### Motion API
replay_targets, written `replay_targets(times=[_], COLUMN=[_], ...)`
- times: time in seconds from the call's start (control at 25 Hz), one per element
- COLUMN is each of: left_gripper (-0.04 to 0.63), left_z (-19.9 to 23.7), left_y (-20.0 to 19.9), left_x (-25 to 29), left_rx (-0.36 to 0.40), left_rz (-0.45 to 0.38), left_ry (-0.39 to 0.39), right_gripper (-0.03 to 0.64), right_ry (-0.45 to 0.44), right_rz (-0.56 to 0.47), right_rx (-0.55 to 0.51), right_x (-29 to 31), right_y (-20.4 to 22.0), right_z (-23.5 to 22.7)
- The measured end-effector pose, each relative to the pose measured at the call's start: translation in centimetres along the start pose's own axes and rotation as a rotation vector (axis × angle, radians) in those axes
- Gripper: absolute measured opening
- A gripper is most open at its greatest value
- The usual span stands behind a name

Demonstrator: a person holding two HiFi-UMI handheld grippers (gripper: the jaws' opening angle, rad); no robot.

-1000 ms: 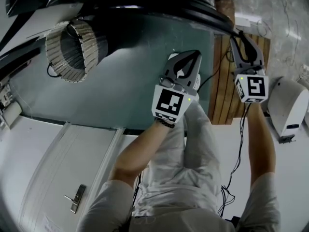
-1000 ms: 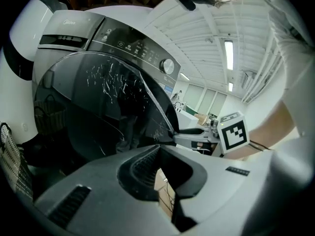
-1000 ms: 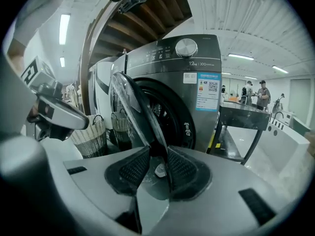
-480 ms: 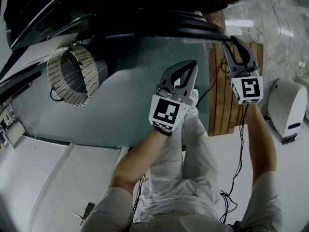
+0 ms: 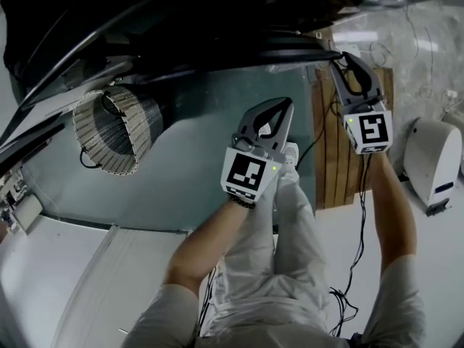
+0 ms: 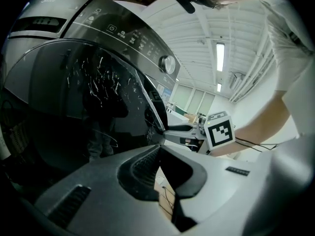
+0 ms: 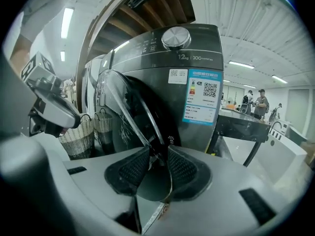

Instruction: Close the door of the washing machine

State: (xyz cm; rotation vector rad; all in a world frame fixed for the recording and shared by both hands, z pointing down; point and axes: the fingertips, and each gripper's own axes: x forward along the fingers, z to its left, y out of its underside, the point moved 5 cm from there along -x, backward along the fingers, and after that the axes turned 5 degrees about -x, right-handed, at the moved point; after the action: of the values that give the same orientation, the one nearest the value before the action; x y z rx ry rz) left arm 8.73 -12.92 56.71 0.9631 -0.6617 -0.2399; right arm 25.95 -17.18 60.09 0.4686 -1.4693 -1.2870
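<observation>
The dark washing machine (image 7: 197,58) stands ahead with its round glass door (image 7: 123,112) swung partway out. In the head view the door (image 5: 217,49) is the dark curved band across the top. My right gripper (image 7: 158,154) is shut on the door's outer rim, which runs down between the two ribbed pads (image 7: 184,166). From above, the right gripper (image 5: 341,60) sits at the door's right end. My left gripper (image 6: 160,151) is shut and holds nothing. It points at the door glass (image 6: 98,82) from close by, and I cannot tell whether it touches.
A wicker basket (image 5: 116,133) lies on the floor left of the machine. A slatted wooden board (image 5: 341,143) and a white device (image 5: 435,158) are at the right, with cables (image 5: 355,252) trailing by the person's legs. People stand by a dark table (image 7: 246,124) far right.
In the head view both grippers have shifted left, the right one keeping its hold on the door's rim. The dark door now fills more of the top of the picture.
</observation>
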Motion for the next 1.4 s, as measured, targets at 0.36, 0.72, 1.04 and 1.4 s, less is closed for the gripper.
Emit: replay_targets(times=[0.36, 0.72, 1.04, 1.4], left_gripper=[0.003, 0.003, 0.003, 0.003], left_z=[1.6, 1.8, 1.2, 1.4], left_y=[-1.1, -2.5, -3.7, -4.2], left_x=[0.9, 2.1, 3.5, 3.7], left_rx=[-0.008, -0.006, -0.001, 0.006], left_rz=[-0.019, -0.083, -0.127, -0.131], left_ry=[-0.004, -0.035, -0.028, -0.021], right_gripper=[0.117, 0.115, 0.114, 0.104], right_ry=[0.054, 0.102, 0.136, 0.17], right_rz=[-0.007, -0.01, -0.013, -0.004], right_rx=[0.046, 0.105, 0.166, 0.212], right_x=[1.9, 2.3, 2.4, 3.1], right_y=[-0.6, -0.7, -0.6, -0.8], right_z=[-1.3, -1.3, -1.3, -1.6])
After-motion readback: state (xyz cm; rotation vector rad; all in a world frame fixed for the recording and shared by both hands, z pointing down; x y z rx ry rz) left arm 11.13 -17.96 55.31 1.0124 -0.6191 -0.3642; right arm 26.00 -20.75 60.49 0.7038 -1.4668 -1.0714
